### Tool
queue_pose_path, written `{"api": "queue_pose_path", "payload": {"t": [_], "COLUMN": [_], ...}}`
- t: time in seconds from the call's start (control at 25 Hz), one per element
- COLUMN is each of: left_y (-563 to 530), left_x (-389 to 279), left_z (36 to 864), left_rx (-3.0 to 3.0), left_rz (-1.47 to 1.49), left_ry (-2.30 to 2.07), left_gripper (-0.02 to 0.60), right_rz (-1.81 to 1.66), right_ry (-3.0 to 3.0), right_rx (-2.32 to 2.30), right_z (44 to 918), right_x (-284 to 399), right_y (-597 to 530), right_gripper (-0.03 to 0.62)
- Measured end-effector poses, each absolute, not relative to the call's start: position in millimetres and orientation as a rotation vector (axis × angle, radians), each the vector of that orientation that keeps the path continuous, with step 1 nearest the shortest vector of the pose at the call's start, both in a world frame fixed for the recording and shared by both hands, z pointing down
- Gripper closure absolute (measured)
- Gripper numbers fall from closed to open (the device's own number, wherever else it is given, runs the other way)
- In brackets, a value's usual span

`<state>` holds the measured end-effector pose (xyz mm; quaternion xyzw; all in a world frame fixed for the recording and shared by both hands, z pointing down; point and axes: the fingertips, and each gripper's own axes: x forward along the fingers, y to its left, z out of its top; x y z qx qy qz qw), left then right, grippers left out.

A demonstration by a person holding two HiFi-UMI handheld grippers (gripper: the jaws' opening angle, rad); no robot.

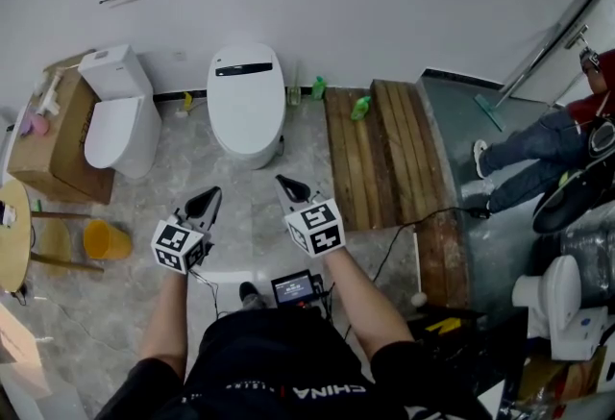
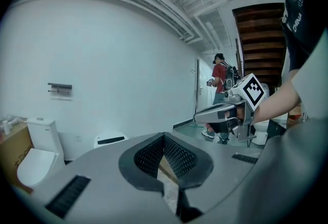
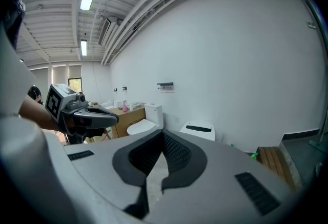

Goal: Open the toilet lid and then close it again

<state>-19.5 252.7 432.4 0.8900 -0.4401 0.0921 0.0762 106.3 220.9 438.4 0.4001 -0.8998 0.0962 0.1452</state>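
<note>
The white smart toilet (image 1: 245,106) stands against the far wall, its lid down and a black strip across the back. It also shows small in the left gripper view (image 2: 109,140) and the right gripper view (image 3: 198,130). My left gripper (image 1: 212,194) and right gripper (image 1: 285,184) are held side by side in front of the toilet, short of its front edge and not touching it. Both are shut with nothing between the jaws, as seen along the left gripper (image 2: 164,136) and the right gripper (image 3: 163,134).
A second white toilet (image 1: 119,116) stands left of the smart one, beside a cardboard box (image 1: 53,141). A yellow bucket (image 1: 104,239) and round table (image 1: 12,237) are at the left. A wooden platform (image 1: 384,154) lies right, with green bottles (image 1: 360,107). A person (image 1: 543,151) sits far right.
</note>
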Motion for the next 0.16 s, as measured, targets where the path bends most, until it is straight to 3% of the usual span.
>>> {"api": "queue_pose_path", "payload": {"t": [0.16], "left_y": [252.6], "left_x": [-22.2], "left_z": [433.3], "left_rx": [2.669], "left_rz": [0.28], "left_ry": [-1.322], "left_gripper": [0.572], "right_rz": [0.276], "right_ry": [-2.592], "right_rx": [1.15], "right_z": [440.2], "right_x": [103.7], "right_y": [221.2], "right_gripper": [0.58]}}
